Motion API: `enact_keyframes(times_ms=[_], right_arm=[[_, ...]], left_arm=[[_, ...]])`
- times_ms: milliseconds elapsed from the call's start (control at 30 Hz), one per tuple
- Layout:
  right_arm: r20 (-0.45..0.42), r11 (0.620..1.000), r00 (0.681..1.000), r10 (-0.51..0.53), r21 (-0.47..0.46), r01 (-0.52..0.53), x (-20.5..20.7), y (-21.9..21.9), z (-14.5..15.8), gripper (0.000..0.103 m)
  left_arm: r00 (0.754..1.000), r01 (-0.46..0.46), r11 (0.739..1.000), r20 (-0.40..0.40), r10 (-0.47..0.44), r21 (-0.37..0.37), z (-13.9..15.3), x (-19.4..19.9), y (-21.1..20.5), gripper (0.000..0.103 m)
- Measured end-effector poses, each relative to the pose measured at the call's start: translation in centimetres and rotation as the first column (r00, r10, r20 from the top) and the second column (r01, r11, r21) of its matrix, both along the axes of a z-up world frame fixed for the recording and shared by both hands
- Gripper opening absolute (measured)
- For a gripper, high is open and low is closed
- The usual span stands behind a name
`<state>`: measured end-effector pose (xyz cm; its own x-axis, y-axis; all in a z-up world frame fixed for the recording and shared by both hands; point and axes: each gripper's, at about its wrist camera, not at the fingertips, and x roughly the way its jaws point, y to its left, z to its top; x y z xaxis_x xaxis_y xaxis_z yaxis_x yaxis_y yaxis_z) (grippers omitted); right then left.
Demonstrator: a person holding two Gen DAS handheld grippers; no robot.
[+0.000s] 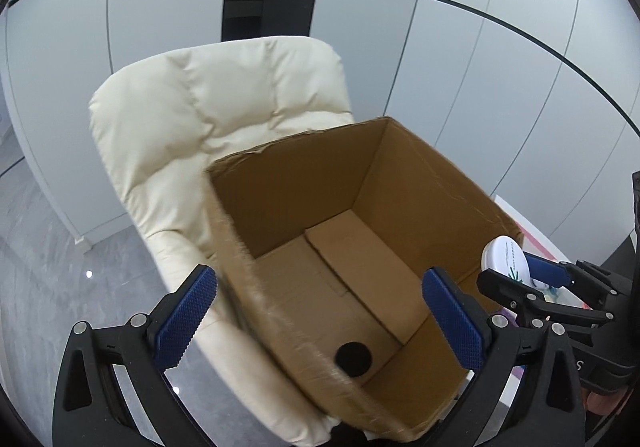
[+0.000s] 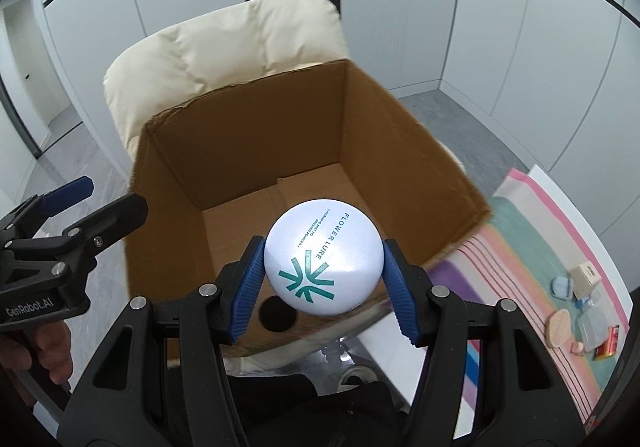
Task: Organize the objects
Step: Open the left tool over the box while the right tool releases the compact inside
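Grey-panelled room; one cream padded chair carries one open cardboard box, mouth upward, the landmark here. Above the box's near edge, the right tongs are clamped on one white round compact, gripped at its rim on both sides, its printed flat face turned up toward the camera. Left of the box, the left tongs stand wide apart with nothing between them, straddling the box's near left wall and angled downward. Right of the box, a striped cloth covers the surface, bearing several small items too small to count.
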<state>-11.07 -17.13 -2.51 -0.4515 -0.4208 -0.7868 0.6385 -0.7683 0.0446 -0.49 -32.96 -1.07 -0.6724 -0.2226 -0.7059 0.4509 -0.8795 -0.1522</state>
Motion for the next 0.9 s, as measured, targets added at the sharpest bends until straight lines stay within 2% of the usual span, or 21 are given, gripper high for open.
enact_keyframes(times_ms=[333, 400, 467, 533, 667, 900], right_arm=[[0.031, 0.998, 0.997, 0.066, 0.016, -0.067, 1.9, -4.1, -0.9, 0.061], [0.018, 0.998, 0.998, 0.067, 0.012, -0.067, 2.1, -4.2, -0.6, 0.070], [-0.011, 0.999, 0.999, 0.049, -0.001, -0.049, 2.2, -3.7, 0.0, 0.090], [-0.031, 1.000, 0.999, 0.020, -0.015, -0.021, 1.9, -3.2, 0.5, 0.092], [-0.018, 0.999, 1.000, -0.025, -0.038, 0.025, 0.9, -2.0, 0.7, 0.095], [-0.022, 0.998, 0.998, -0.064, -0.023, 0.064, -0.1, 0.0, 0.6, 0.096]], left_arm=[[0.997, -0.080, 0.997, 0.015, 0.080, 0.006, -0.3, 2.6, -3.5, 0.103], [0.996, -0.089, 0.996, 0.014, 0.089, 0.007, -0.2, 2.7, -3.9, 0.103], [0.996, -0.094, 0.996, 0.011, 0.094, 0.009, -0.2, 2.8, -4.1, 0.103], [0.996, -0.092, 0.996, 0.014, 0.092, 0.008, -0.3, 2.7, -4.1, 0.103], [0.996, -0.087, 0.996, 0.015, 0.086, 0.016, -0.3, 2.1, -3.6, 0.103], [0.999, -0.038, 0.999, 0.016, 0.038, 0.006, -0.2, 0.2, -1.2, 0.103]])
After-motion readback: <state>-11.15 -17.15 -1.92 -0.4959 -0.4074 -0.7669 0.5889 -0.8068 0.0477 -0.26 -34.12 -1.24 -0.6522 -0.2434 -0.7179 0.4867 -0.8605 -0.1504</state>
